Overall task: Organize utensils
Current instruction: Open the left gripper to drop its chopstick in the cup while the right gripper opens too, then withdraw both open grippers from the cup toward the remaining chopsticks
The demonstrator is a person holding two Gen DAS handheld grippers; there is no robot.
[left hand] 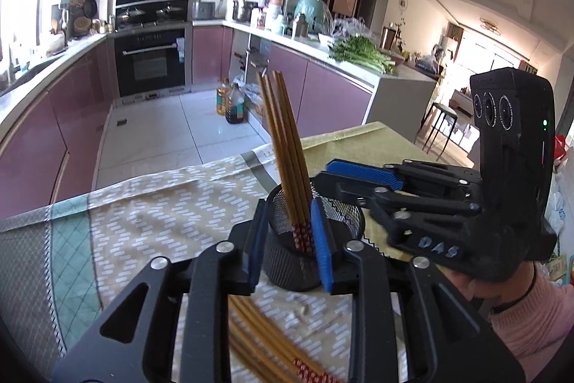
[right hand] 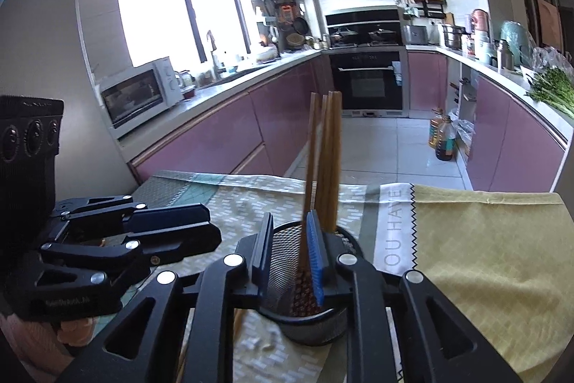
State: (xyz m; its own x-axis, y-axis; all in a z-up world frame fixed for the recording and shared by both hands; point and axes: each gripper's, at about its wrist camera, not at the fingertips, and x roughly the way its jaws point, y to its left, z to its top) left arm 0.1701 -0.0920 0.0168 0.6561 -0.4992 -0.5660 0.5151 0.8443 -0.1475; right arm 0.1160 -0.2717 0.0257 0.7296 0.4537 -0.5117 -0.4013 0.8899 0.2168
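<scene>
A black mesh cup (left hand: 287, 270) (right hand: 308, 329) stands on the patterned tablecloth (left hand: 143, 221) and holds several wooden chopsticks (left hand: 287, 149) (right hand: 330, 160), which stand upright with their red patterned ends down. My left gripper (left hand: 288, 239) (right hand: 211, 227) reaches over the cup's near rim with its blue pads slightly apart. The chopsticks show between the pads, untouched by them. My right gripper (right hand: 288, 250) (left hand: 324, 180) comes over the cup from the right, also slightly open, with one blurred chopstick close to its right pad. More chopsticks (left hand: 265, 340) lie flat on the cloth under the left gripper.
The table's far edge (left hand: 215, 164) drops to the white kitchen floor. A yellow cloth (right hand: 484, 257) covers the right part of the table. A hand in a pink sleeve (left hand: 531, 311) holds the right gripper. Purple cabinets and an oven stand far behind.
</scene>
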